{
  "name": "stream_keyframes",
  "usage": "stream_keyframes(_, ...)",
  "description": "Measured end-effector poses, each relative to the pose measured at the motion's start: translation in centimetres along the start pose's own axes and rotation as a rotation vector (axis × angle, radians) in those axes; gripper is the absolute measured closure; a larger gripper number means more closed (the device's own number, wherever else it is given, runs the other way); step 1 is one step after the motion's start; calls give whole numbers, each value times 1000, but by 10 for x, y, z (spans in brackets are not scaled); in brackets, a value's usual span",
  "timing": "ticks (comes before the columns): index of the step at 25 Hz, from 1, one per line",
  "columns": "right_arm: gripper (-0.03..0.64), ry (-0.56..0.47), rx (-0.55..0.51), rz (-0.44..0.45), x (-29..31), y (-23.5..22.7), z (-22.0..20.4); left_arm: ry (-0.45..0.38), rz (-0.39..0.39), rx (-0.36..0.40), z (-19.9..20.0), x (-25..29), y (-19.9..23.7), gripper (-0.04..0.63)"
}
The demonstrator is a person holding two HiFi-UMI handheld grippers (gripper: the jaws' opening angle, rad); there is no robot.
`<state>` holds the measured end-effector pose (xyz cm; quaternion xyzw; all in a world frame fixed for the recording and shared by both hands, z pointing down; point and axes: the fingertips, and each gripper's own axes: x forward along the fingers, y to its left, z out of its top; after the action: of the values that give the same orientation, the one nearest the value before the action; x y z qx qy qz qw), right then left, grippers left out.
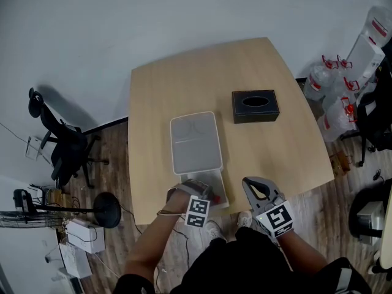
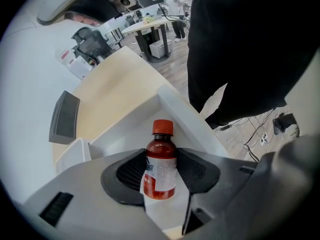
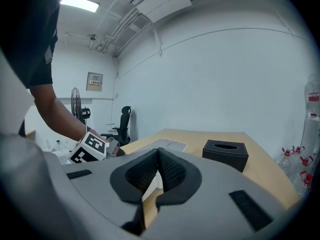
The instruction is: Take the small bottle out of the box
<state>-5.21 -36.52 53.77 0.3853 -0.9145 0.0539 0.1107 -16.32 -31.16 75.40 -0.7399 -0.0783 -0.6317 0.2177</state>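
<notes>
A small amber bottle with an orange cap and a white label stands upright inside the open white box. My left gripper reaches into the box, its two black pads against the bottle's sides. In the head view the left gripper is over the box at the table's near edge. The right gripper hovers just right of the box, off the table's edge. Its pads meet with nothing between them.
The box's white lid lies on the wooden table just beyond the box. A black tissue box sits further back to the right. An office chair stands on the floor at left, and large water jugs at right.
</notes>
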Motion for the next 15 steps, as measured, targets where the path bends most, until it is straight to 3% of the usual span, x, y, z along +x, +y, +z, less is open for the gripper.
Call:
stream_keyframes(7,606,-1,-11,13,2,5,0,-26,44,-73,-1,-6,7,387)
stream_keyframes(15,606,12,-13,24,5,11,-3,-144,223,-275,-3,-51,34,387)
